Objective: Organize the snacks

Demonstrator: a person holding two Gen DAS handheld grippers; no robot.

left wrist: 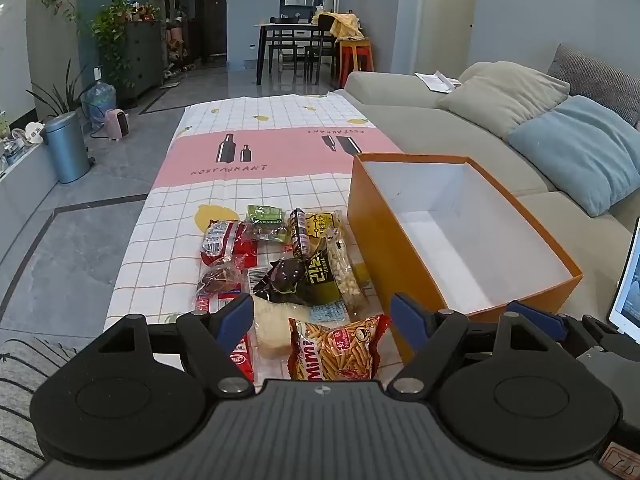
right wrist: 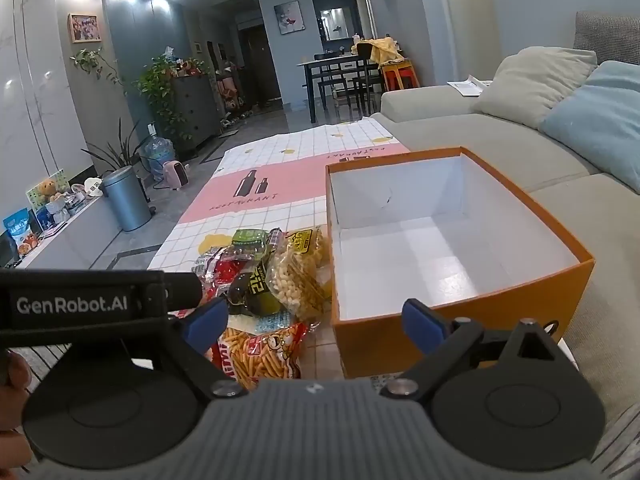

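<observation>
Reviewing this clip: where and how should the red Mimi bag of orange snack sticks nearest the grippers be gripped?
Grip the red Mimi bag of orange snack sticks across its crinkled far edge, coming from above with the open left gripper. It lies flat on the checked tablecloth, so only its edges offer a pinch. The orange cardboard box crowds its right side.

Surface: table under a checked cloth with pink band [left wrist: 256, 148] | On it, near end: heap of snack packets [left wrist: 280, 264], Mimi stick-snack bag [left wrist: 336, 348] nearest | Just right of heap: open orange box [left wrist: 460, 240], white inside
</observation>
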